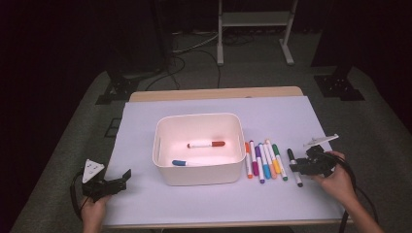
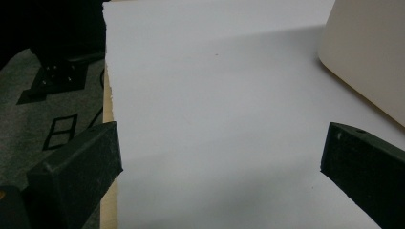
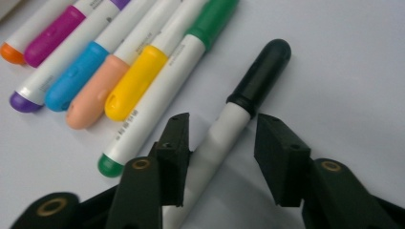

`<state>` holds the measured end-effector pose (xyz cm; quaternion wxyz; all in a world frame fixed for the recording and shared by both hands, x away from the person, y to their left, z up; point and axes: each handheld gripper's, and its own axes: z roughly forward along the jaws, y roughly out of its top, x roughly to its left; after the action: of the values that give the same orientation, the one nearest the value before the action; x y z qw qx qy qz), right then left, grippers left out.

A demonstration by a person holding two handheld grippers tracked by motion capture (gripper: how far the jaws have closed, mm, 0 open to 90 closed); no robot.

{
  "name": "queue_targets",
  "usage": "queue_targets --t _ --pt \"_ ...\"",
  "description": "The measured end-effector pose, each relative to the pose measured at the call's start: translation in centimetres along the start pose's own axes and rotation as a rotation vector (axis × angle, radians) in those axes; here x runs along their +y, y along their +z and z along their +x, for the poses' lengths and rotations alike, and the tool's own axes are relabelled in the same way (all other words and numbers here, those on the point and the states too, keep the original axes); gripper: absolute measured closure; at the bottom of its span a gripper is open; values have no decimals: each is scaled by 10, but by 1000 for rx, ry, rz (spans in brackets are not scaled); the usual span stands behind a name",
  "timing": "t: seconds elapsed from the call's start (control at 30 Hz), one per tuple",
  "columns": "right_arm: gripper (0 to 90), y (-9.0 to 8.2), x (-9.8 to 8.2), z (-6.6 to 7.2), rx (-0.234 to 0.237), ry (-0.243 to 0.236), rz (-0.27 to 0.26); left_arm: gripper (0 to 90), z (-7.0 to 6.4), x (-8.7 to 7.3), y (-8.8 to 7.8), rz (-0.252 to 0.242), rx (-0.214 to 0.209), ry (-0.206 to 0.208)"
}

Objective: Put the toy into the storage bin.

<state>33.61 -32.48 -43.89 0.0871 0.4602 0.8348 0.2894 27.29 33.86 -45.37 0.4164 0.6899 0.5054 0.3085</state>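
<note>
Right gripper (image 3: 222,157): black two-jaw tool in the person's right hand (image 1: 335,182), low over the sheet at the table's right side; jaws part-way open and astride the black-capped white marker pen (image 3: 239,114). The left jaw looks to touch the pen's white barrel, the right jaw stands clear of it, so no grip yet.
Black-capped marker: lies flat on the pale lilac paper sheet (image 1: 204,204), alone, just to the right of the row of coloured pens; its black cap points away from the gripper in the right gripper view.
Row of pens: six white-barrelled markers side by side between the tub and the black-capped one, capped orange (image 3: 12,52), magenta (image 3: 55,36), blue (image 3: 74,76), peach (image 3: 93,93), yellow (image 3: 136,81) and green (image 3: 210,19).
Tub: white rounded rectangular plastic bin (image 1: 199,174) in the middle of the sheet, open at the top.
Inside the tub: red-capped marker (image 1: 206,144) near the centre of the floor, blue-capped marker (image 1: 180,163) by the near wall, the two apart.
Left gripper (image 1: 114,184): black two-jaw tool with a grey three-cornered plate, in the person's left hand (image 1: 92,211) at the sheet's near left corner, well apart from the tub; jaws spread wide with only bare sheet between them, holding nothing.
Table: light wooden top (image 1: 214,93) showing beyond the sheet's far edge.
</note>
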Motion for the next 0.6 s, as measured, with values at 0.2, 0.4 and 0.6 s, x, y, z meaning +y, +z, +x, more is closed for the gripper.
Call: queue_targets --t 0.2,0.4,0.6 --pt "685 0 -1 2 -59 -30 3 0 0 0 0 -2 0 2" --pt "754 -1 0 0 -71 -5 9 0 0 0 0 -2 -1 0" --pt "757 -3 -1 -8 0 41 9 0 0 0 0 0 0 1"
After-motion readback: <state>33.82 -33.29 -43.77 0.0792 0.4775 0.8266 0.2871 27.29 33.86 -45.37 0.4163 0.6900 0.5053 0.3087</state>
